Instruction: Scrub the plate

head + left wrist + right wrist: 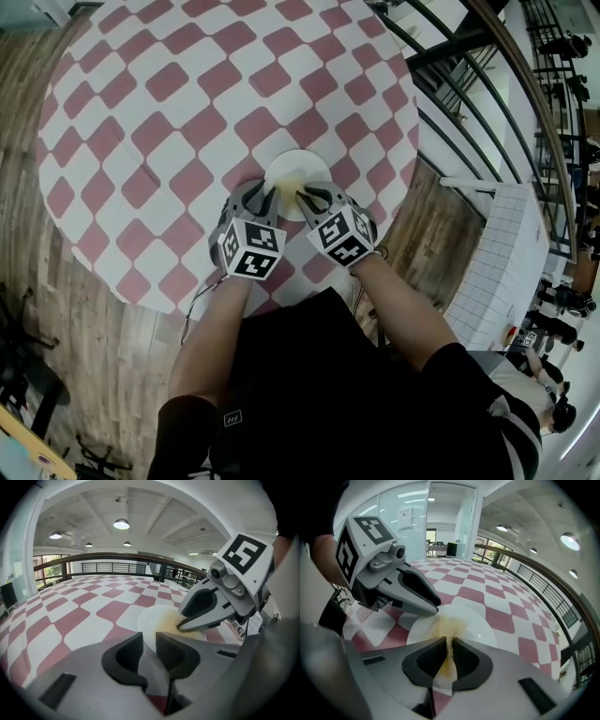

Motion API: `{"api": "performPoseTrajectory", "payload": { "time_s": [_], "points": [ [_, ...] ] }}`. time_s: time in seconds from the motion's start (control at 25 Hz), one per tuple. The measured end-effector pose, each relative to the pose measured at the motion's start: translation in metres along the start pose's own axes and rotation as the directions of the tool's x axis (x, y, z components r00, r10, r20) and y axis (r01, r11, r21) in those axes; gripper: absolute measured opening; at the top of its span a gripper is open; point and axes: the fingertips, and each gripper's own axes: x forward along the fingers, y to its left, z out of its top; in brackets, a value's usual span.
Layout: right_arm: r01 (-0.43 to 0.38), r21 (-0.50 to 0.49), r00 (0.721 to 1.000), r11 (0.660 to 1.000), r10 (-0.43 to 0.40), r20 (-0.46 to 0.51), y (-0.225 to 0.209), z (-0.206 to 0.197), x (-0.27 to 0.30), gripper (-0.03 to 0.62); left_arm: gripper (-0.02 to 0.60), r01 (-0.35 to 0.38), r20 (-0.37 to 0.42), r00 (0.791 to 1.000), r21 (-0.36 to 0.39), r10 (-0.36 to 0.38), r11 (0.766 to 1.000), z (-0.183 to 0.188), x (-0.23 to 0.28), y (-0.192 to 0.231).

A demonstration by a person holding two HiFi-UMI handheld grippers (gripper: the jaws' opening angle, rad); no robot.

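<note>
White and round, the plate (pixel 298 161) lies flat on the pink-checked table (pixel 169 112) near its close edge in our head view, where we reach both bare forearms over that edge, with the left gripper (pixel 265 192) at the plate's left rim and the right gripper (pixel 305 197) tipped steeply onto its middle. Our left gripper view shows the jaws a narrow slot apart with the rim caught between them, seemingly clamped. Our right gripper view shows the jaws almost together, pinching a thin yellowish pad (pixel 446 660) whose tip meets the yellow smear (pixel 447 625).
</note>
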Motion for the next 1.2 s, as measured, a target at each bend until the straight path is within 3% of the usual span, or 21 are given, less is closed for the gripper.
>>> {"api": "performPoseTrajectory", "payload": {
  "time_s": [0.12,0.28,0.44,0.56,0.68,0.76,0.92,1.0,1.2],
  "points": [
    [0.017,0.015,0.999,1.0,-0.016,-0.031,-0.012,-0.02,-0.01,0.046,0.093,-0.007,0.002,1.0,0.011,0.007,1.0,0.0,-0.001,-0.001],
    [0.079,0.129,0.995,0.989,-0.071,-0.065,-0.036,-0.046,-0.028,0.048,0.092,-0.011,0.008,1.0,0.018,0.011,1.0,-0.001,-0.002,-0.001],
    [0.171,0.144,0.973,0.975,-0.144,-0.18,-0.053,-0.079,-0.051,0.046,0.093,0.001,0.0,1.0,0.001,-0.001,1.0,-0.001,0.001,0.001],
    [0.182,0.22,0.978,0.958,-0.153,-0.141,-0.053,-0.081,-0.075,0.046,0.092,0.011,-0.008,1.0,-0.006,-0.011,1.0,-0.002,0.001,0.0],
    [0.125,0.25,0.992,0.96,-0.119,-0.04,-0.042,-0.065,-0.086,0.046,0.093,0.008,-0.01,1.0,0.004,-0.008,1.0,-0.002,0.0,-0.004],
    [0.042,0.224,0.999,0.974,-0.047,0.018,-0.023,-0.05,-0.075,0.046,0.094,-0.005,-0.007,1.0,0.023,0.005,1.0,-0.002,0.0,-0.006],
    [-0.087,0.005,0.996,0.996,0.087,-0.006,0.021,-0.027,-0.033,0.046,0.091,-0.05,0.013,0.999,0.055,0.049,0.997,0.0,-0.001,0.0],
    [-0.086,-0.037,0.996,0.996,0.086,-0.015,0.019,-0.031,-0.027,0.046,0.093,-0.053,0.017,0.998,0.037,0.053,0.998,0.001,0.001,-0.002],
    [-0.019,-0.018,1.0,1.0,0.019,0.002,-0.028,-0.04,-0.034,0.046,0.095,-0.058,0.023,0.998,0.029,0.057,0.998,-0.001,-0.007,0.006]
  ]
}}
